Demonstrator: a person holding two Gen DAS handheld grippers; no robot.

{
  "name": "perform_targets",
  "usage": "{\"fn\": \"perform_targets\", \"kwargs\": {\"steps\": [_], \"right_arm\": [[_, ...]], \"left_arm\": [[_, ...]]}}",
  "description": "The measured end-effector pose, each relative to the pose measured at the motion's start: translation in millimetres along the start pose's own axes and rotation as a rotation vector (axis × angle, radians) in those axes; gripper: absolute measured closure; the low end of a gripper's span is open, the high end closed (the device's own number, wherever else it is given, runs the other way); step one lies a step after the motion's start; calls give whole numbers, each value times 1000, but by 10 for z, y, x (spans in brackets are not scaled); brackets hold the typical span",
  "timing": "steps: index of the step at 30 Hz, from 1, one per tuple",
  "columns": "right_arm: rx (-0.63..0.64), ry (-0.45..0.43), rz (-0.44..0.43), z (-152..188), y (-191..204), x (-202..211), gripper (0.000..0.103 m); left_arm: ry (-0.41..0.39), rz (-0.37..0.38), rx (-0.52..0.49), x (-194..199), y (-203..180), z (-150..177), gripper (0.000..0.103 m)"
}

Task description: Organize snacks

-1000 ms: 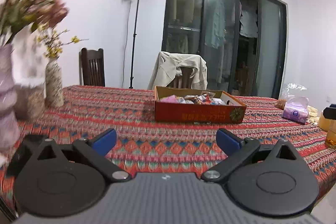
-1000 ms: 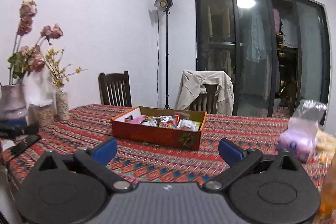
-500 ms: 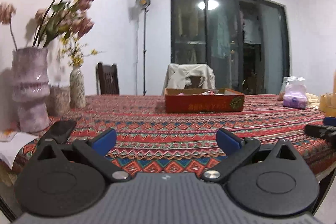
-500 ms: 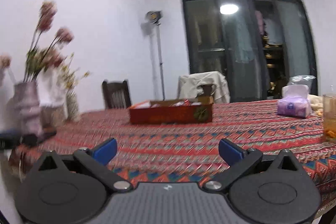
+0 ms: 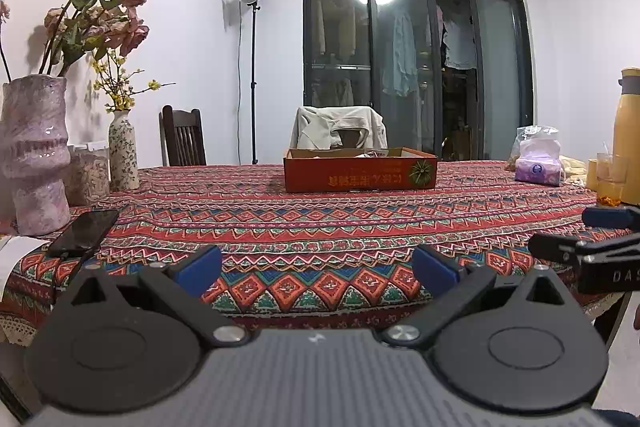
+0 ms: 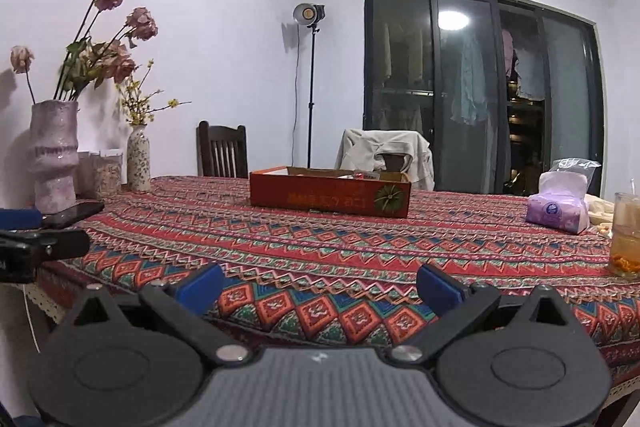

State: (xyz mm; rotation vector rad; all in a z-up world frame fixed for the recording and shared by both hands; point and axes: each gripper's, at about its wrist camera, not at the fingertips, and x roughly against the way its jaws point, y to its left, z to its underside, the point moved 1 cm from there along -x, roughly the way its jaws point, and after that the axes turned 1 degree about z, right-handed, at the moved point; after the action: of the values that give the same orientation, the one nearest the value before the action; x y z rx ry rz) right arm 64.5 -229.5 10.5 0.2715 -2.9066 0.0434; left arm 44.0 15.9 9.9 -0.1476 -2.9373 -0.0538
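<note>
A shallow red cardboard box (image 5: 360, 171) (image 6: 330, 193) stands in the middle of the patterned tablecloth, far from both grippers; only the tips of snack packets show above its rim. My left gripper (image 5: 317, 269) hangs open and empty at the table's near edge. My right gripper (image 6: 320, 285) is likewise open and empty at the near edge, and appears at the right margin of the left wrist view as the right gripper (image 5: 592, 235). The left gripper (image 6: 36, 233) shows at the left margin of the right wrist view.
A large pink vase (image 5: 34, 155) (image 6: 54, 155), a small floral vase (image 5: 123, 149) and a dark phone (image 5: 86, 231) sit at the left. A purple tissue pack (image 6: 558, 205), a glass of tea (image 6: 626, 235) and a yellow bottle (image 5: 627, 131) stand at the right. Chairs behind the table.
Both grippers have pulled back and dropped lower, from above the table to its near edge. The box now looks farther away and is seen side-on. Both stay open.
</note>
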Motion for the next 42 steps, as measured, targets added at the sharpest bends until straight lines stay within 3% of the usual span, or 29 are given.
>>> {"fn": "perform_targets", "kwargs": {"steps": [42], "right_arm": [[-15,-11,-29,2,-7,19,0]], "left_arm": [[-2,-2,24,-16,39,-15,0]]}}
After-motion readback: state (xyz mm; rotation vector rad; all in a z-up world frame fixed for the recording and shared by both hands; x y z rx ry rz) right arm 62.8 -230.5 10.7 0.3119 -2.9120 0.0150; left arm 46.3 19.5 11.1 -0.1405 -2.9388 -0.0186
